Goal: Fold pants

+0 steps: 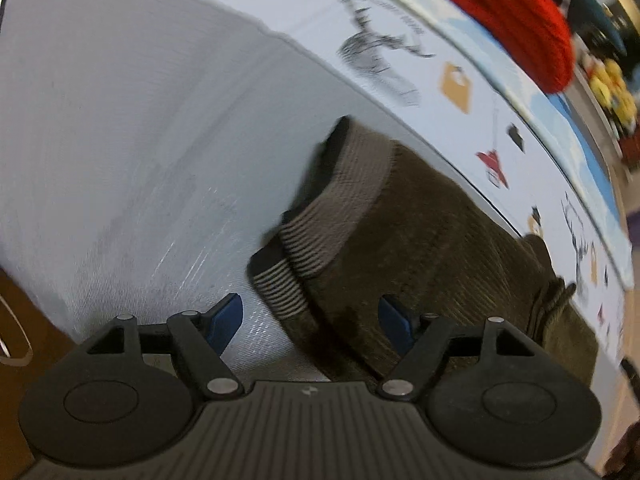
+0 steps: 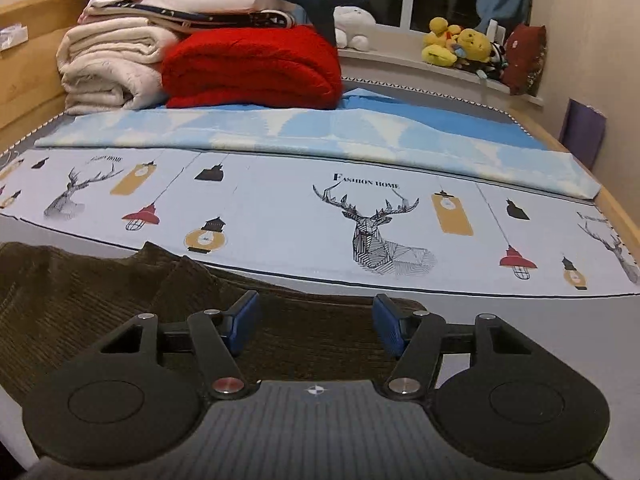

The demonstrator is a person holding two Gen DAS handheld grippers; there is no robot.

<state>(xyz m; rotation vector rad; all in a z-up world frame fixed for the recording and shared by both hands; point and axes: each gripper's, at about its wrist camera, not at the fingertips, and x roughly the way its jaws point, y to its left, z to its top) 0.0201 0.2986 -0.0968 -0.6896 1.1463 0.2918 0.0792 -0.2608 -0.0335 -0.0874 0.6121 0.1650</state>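
Dark olive-brown corduroy pants [image 1: 432, 248] lie on a pale grey sheet [image 1: 120, 128] on the bed. Their ribbed striped cuffs [image 1: 320, 216] point toward my left gripper [image 1: 310, 320], which is open and empty, its blue pads either side of the lower cuff. In the right wrist view the pants [image 2: 120, 304] lie bunched at the lower left and spread under my right gripper [image 2: 316, 320], which is open and empty just above the cloth.
A printed deer-and-lantern bedsheet [image 2: 320, 216] covers the bed beyond the pants. A folded red blanket [image 2: 252, 68] and stacked cream blankets [image 2: 108, 64] sit at the head. Plush toys [image 2: 460, 46] line the window sill. The wooden bed frame [image 2: 624, 216] runs along the right.
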